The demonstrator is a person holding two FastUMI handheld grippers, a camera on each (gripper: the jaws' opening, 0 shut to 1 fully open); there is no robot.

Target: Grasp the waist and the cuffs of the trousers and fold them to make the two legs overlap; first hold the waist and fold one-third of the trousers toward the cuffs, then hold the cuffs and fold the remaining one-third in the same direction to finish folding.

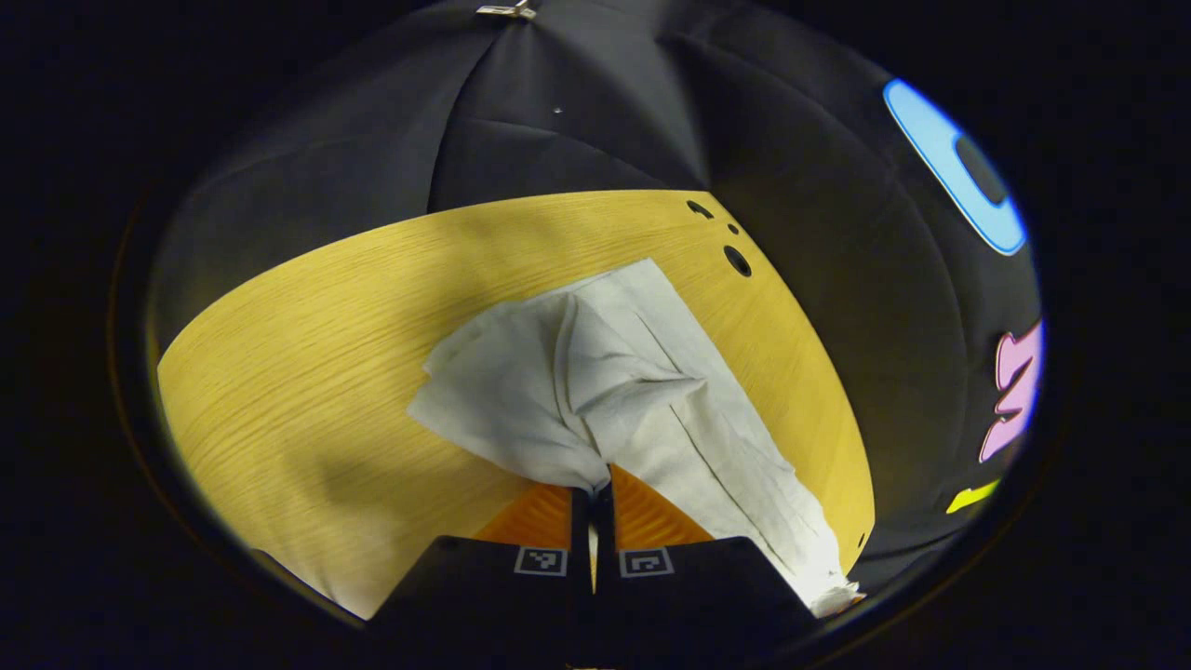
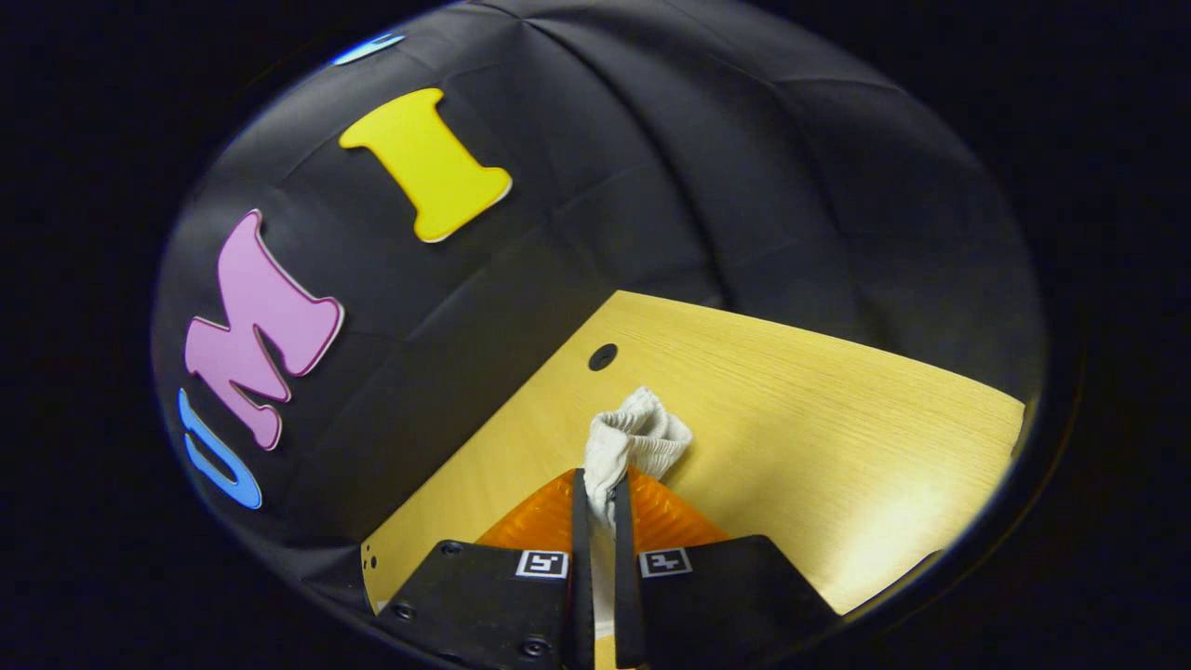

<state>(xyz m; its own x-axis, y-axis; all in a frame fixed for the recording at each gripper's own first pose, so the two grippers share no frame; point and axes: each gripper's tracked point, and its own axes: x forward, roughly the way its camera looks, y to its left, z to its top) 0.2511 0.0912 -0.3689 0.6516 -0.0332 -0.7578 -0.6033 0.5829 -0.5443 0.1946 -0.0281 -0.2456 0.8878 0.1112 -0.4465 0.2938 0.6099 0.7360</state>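
Observation:
Pale white trousers [image 1: 614, 372] lie crumpled on the wooden table [image 1: 307, 372] in the left gripper view, one leg running down to the right edge. My left gripper [image 1: 594, 491] is shut on a fold of the cloth at its near edge. In the right gripper view a bunched, gathered end of the trousers [image 2: 637, 433], ribbed like an elastic waist, sticks up between the fingers. My right gripper [image 2: 601, 498] is shut on that bunch, above the table [image 2: 837, 437].
The black cloth wall [image 1: 558, 112] closes in behind the table on both sides. Round holes [image 1: 737, 261] mark the table's far corner, and one hole [image 2: 603, 356] lies near the edge in the right gripper view. Bare wood spreads left of the trousers.

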